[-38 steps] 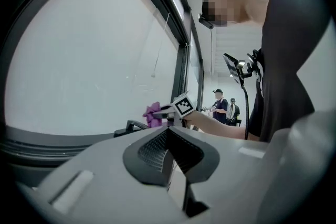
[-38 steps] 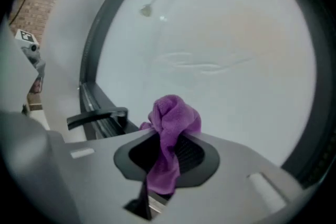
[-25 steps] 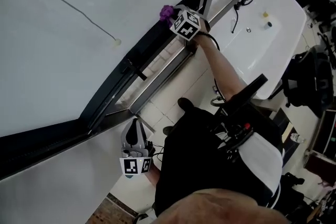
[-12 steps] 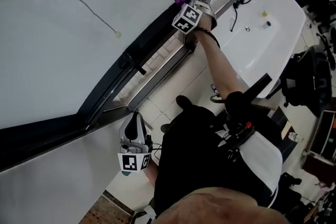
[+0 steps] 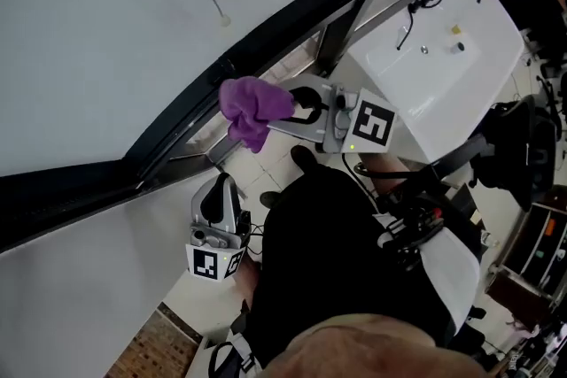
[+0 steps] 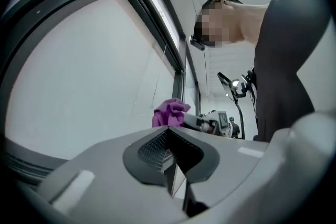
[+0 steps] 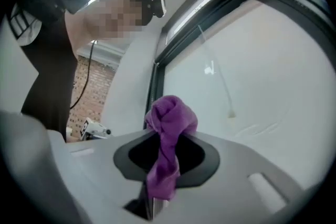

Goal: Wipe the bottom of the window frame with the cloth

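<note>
A purple cloth (image 5: 252,109) hangs bunched from my right gripper (image 5: 282,114), which is shut on it and held off the glass, below the dark bottom rail of the window frame (image 5: 266,35). In the right gripper view the cloth (image 7: 167,139) fills the gap between the jaws and droops over them. My left gripper (image 5: 221,195) hangs low by the person's hip, shut, with nothing in it (image 6: 170,157). The cloth (image 6: 169,113) shows small and far off in the left gripper view.
A cord with a small bead (image 5: 225,20) hangs across the pale window pane. A metal sill rail (image 5: 257,124) runs under the frame. A white table (image 5: 443,57) with a dark cable and small items stands at the right. The floor is tiled (image 5: 213,314).
My right gripper has pulled back from the far upper end of the frame, down and toward the person, carrying the cloth clear of the rail. The left gripper barely moved.
</note>
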`<move>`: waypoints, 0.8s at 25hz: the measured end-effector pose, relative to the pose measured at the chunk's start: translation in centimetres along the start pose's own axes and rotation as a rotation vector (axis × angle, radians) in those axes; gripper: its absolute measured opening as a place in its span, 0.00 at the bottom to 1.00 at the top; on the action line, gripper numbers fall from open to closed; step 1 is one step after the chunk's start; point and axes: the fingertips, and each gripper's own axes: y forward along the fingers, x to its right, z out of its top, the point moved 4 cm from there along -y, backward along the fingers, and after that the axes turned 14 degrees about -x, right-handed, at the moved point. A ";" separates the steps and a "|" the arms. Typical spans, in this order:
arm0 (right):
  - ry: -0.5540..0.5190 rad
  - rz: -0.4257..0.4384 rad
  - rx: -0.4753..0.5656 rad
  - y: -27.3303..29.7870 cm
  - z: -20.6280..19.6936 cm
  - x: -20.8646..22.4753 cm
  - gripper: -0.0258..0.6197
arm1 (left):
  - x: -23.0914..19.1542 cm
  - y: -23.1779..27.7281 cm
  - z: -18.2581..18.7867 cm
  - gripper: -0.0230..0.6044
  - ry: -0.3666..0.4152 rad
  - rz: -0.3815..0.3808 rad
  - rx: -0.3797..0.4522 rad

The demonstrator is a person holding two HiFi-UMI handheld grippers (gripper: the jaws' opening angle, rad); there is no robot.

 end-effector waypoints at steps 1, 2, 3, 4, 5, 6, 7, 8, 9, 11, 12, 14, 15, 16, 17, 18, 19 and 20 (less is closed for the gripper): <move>-0.004 0.025 -0.015 0.9 -0.6 -1.6 0.15 | -0.2 -0.5 0.4 0.03 0.005 0.001 0.022; -0.005 0.038 -0.037 1.7 -1.1 -2.5 0.15 | -0.4 -0.8 0.9 0.03 0.009 0.003 0.039; 0.000 0.046 -0.057 2.3 -1.4 -2.9 0.15 | -0.6 -0.9 1.3 0.03 0.013 0.007 0.051; 0.011 0.053 -0.072 2.7 -1.7 -3.2 0.15 | -0.7 -1.0 1.6 0.03 0.013 0.012 0.058; 0.019 0.060 -0.084 3.1 -2.0 -3.4 0.15 | -0.9 -1.2 1.7 0.03 0.011 0.018 0.061; 0.026 0.063 -0.098 3.4 -2.4 -3.6 0.15 | -1.0 -1.5 1.7 0.03 0.008 0.025 0.062; 0.033 0.063 -0.110 3.7 -2.6 -3.7 0.15 | -1.1 -1.8 1.6 0.03 0.004 0.032 0.062; 0.043 0.064 -0.117 3.9 -2.8 -3.8 0.15 | -1.1 -2.1 1.6 0.03 0.002 0.039 0.062; 0.052 0.068 -0.119 4.2 -2.8 -3.9 0.15 | -1.3 -2.4 1.6 0.03 -0.001 0.045 0.061; 0.054 0.084 -0.120 4.8 -2.8 -4.4 0.15 | -1.6 -2.9 1.5 0.03 -0.003 0.057 0.059; 0.055 0.090 -0.125 5.2 -2.9 -4.9 0.15 | -1.7 -3.3 1.4 0.03 -0.005 0.062 0.059; 0.057 0.102 -0.138 5.7 -2.8 -6.0 0.15 | -1.7 -4.3 1.4 0.03 -0.010 0.072 0.065; 0.054 0.108 -0.144 6.0 -2.8 -6.6 0.15 | -1.7 -4.9 1.3 0.03 -0.013 0.076 0.070; 0.048 0.114 -0.149 6.3 -2.8 -7.3 0.15 | -1.8 -5.6 1.2 0.03 -0.017 0.079 0.076; 0.040 0.118 -0.156 6.7 -2.9 -8.0 0.15 | -1.9 -6.2 1.0 0.03 -0.021 0.082 0.083; 0.032 0.122 -0.165 7.1 -3.1 -8.6 0.15 | -2.1 -6.9 0.7 0.03 -0.024 0.085 0.090; 0.025 0.125 -0.175 7.6 -3.3 -9.3 0.15 | -2.3 -7.5 0.4 0.03 -0.028 0.088 0.096; 0.021 0.127 -0.185 8.0 -3.5 -9.9 0.15 | -2.6 -8.1 0.1 0.03 -0.032 0.090 0.102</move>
